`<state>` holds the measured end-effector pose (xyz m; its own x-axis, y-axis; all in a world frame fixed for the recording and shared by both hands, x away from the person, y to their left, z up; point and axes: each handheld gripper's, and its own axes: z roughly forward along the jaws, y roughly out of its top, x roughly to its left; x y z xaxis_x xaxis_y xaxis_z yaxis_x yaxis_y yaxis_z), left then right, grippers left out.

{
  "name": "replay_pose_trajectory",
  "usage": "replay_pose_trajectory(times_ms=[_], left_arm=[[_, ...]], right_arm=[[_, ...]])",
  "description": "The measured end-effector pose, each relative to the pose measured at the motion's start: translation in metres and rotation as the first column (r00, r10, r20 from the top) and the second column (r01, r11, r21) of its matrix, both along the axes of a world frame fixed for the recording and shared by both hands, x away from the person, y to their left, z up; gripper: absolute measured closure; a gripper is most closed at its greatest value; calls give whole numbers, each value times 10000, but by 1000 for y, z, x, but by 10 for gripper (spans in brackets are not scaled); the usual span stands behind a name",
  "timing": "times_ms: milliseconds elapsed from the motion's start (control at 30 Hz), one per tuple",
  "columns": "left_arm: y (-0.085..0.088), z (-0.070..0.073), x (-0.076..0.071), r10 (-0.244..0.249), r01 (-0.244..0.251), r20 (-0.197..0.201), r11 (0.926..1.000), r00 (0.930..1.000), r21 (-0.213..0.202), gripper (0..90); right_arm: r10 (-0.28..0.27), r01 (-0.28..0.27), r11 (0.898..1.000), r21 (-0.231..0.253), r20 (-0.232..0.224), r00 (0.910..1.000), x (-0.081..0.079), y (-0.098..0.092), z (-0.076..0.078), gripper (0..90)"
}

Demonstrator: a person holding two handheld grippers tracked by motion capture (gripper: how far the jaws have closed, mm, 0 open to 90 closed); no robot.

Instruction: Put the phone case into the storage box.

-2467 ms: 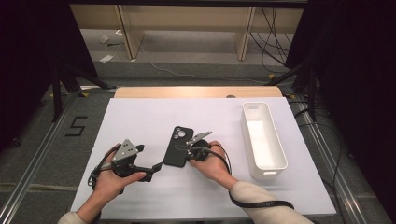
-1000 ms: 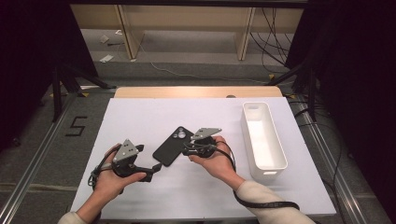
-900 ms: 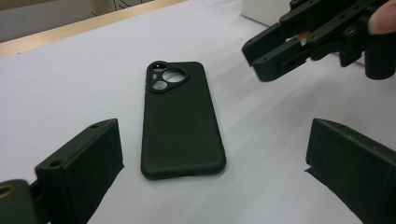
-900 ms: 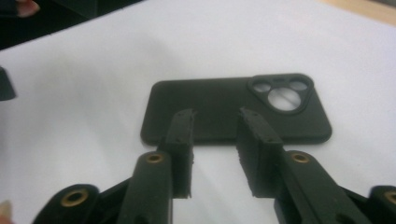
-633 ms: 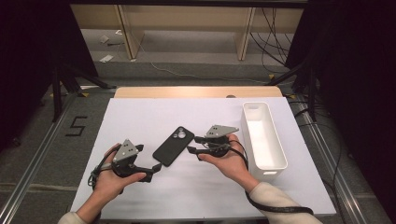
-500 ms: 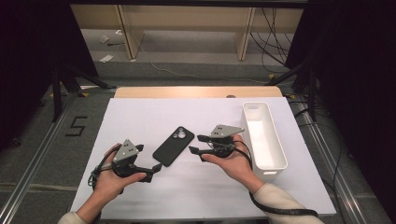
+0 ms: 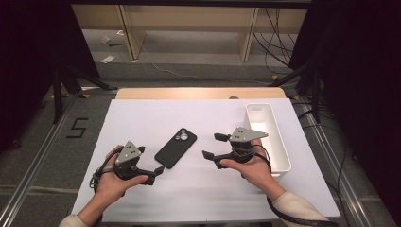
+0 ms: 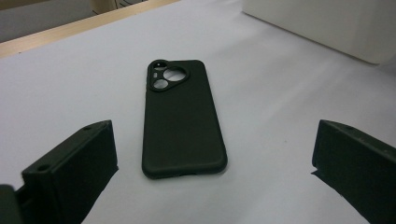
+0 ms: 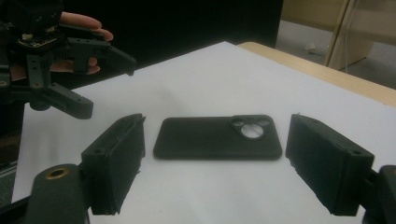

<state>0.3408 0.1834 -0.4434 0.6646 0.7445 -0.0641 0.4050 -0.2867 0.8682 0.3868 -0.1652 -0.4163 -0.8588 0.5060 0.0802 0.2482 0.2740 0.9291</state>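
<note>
A black phone case (image 7: 176, 147) lies flat on the white table top (image 7: 156, 113), camera cut-out facing up and pointing away from me. My left gripper (image 7: 157, 174) rests open just short of the case's near end. In the left gripper view the case (image 8: 182, 121) lies ahead between the wide-set jaws, untouched. My right gripper (image 7: 213, 145) hovers to the right of the case, open. Its jaws have just been opening, with nothing pressed between them. In the right gripper view the case (image 9: 217, 137) lies crosswise beyond the jaws, and my left gripper (image 9: 109, 81) shows at the upper left.
A long white bin (image 7: 267, 137) stands at the table's right side, close behind my right hand, and its wall (image 8: 327, 23) shows in the left gripper view. A wooden edge (image 7: 198, 92) runs along the far side. Metal rails flank the table.
My right gripper let go of the phone case, opened its jaws and drew away to the right and a little upward. The case now lies flat by itself. The left hand kept still.
</note>
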Motion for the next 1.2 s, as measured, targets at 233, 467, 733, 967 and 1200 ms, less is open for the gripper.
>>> replay_pose_trajectory(times_ms=[233,467,733,967,1200], left_arm=[[0,0,0,18,-18,-14,10000,10000,29,0],[1,0,1,125,-124,-54,9999,9999,107,0],[1,-1,2,104,-103,-94,9999,9999,84,0],[0,-1,2,129,-127,-136,9998,9998,130,0],[-6,-1,9,218,-199,-430,9989,9988,432,0]], right_arm=[[84,-85,10000,45,207,9997,-8,-12,4,173],[64,-71,9998,187,402,9992,-17,-28,6,167],[-168,147,9993,357,579,9982,-27,-49,9,181],[-323,306,9991,292,617,9976,-33,-60,6,178],[-461,445,9987,262,658,9968,-37,-67,5,178]])
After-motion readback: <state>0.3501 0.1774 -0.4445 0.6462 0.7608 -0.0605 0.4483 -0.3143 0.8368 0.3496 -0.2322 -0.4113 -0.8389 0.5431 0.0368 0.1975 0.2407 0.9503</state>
